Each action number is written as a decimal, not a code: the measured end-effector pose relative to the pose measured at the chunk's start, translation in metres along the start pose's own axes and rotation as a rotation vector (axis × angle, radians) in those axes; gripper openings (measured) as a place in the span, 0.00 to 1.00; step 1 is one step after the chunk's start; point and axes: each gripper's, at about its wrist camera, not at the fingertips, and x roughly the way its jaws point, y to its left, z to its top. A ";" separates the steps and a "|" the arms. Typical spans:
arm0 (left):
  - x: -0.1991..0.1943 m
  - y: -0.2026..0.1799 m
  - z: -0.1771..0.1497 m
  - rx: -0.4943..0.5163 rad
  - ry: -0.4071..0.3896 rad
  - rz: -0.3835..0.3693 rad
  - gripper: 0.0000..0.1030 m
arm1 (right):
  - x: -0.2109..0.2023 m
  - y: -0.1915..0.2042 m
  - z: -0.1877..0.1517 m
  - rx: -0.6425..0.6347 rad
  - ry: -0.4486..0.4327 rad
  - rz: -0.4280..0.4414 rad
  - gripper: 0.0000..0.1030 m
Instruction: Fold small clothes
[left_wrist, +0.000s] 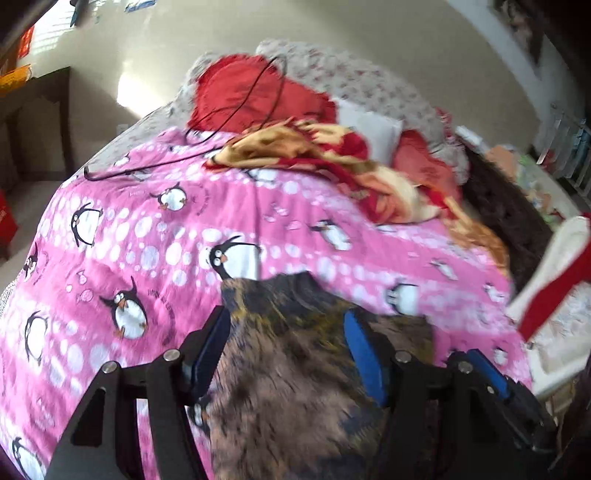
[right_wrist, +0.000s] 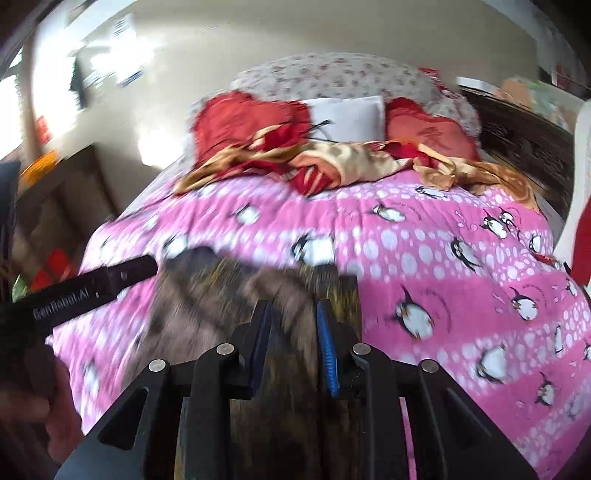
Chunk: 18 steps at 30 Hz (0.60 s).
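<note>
Garment (left_wrist: 295, 387), brown and mottled with olive, is spread on the bed right under both claws, and it's all a blur! Left claw (left_wrist: 291, 332) has its jaws standing wide apart. The garment fills the whole gap between them and runs back beneath the frame, but through the smear I cannot tell whether the blue pads (left_wrist: 364, 350) are actually pinching it. Just off to that claw's right sits the right claw (right_wrist: 293, 321), jaws drawn close together with a fold of the garment clamped in the narrow gap between them. The far edge of the cloth lies just beyond both sets of fingertips.

From the right claw's side, the left claw pokes in from the left, its tip at the garment's far corner. A blurred hand (right_wrist: 33, 406) sits low behind it.

Underneath and spreading out on every side of the claws is a pink quilt (left_wrist: 110, 240) dotted with white spots and penguins. Well beyond the fingertips, a red and gold blanket (right_wrist: 332, 158) lies rumpled across the quilt. Past that come red cushions (right_wrist: 236, 122) either side of a white pillow (right_wrist: 347, 114), with a flowered cover (right_wrist: 332, 74) behind. A black cable (left_wrist: 236, 107) loops over the cushion ahead of the left claw. Far right of both claws hangs a white and red cloth (left_wrist: 550, 273), beside a dark wooden headboard (right_wrist: 524, 136).
</note>
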 end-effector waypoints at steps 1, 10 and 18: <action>0.008 -0.001 0.000 0.021 0.008 0.018 0.65 | 0.012 -0.001 0.002 0.020 0.017 -0.004 0.32; 0.074 -0.003 -0.016 0.064 0.109 0.058 0.70 | 0.073 -0.013 -0.034 -0.055 0.128 -0.024 0.33; 0.088 -0.007 -0.021 0.092 0.082 0.087 0.77 | 0.083 -0.012 -0.034 -0.071 0.148 -0.019 0.34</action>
